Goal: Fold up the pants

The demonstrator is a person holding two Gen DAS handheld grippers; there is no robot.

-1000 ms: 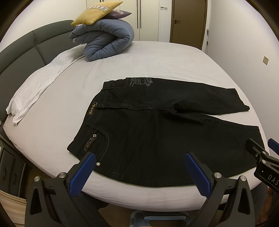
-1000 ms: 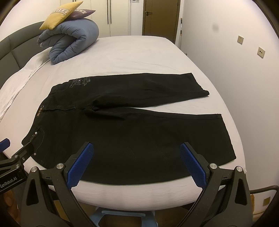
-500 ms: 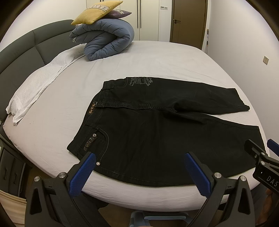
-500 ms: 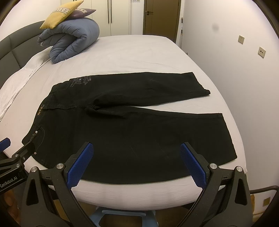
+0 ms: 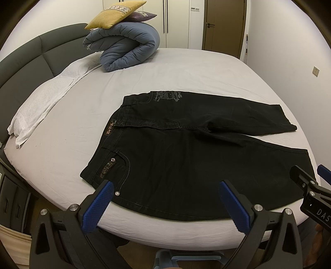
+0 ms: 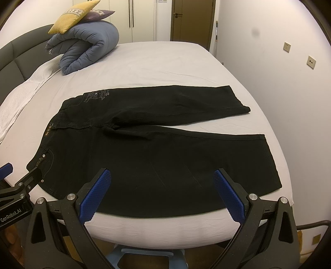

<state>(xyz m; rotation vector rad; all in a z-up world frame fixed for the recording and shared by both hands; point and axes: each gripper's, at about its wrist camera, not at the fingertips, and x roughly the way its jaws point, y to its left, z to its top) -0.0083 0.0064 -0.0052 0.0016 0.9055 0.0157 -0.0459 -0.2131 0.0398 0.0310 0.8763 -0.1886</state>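
Black pants [image 5: 186, 149] [image 6: 155, 149] lie spread flat on the bed [image 5: 186, 72], waistband to the left, both legs running right and slightly apart. My left gripper [image 5: 165, 188] is open, hovering over the near edge by the waist and front pocket. My right gripper [image 6: 161, 180] is open too, above the near leg's lower edge. Each gripper shows at the side of the other's view: the right one [image 5: 310, 186], the left one [image 6: 18, 182]. Neither holds any cloth.
A rolled blue duvet [image 5: 126, 47] with a yellow cushion [image 5: 115, 14] sits at the head of the bed. A white pillow [image 5: 45, 99] lies along the dark headboard [image 5: 24, 60]. A wall [image 6: 279, 51] runs close along the bed's right side.
Both grippers have edged slightly forward toward the pants; the pants have not moved.
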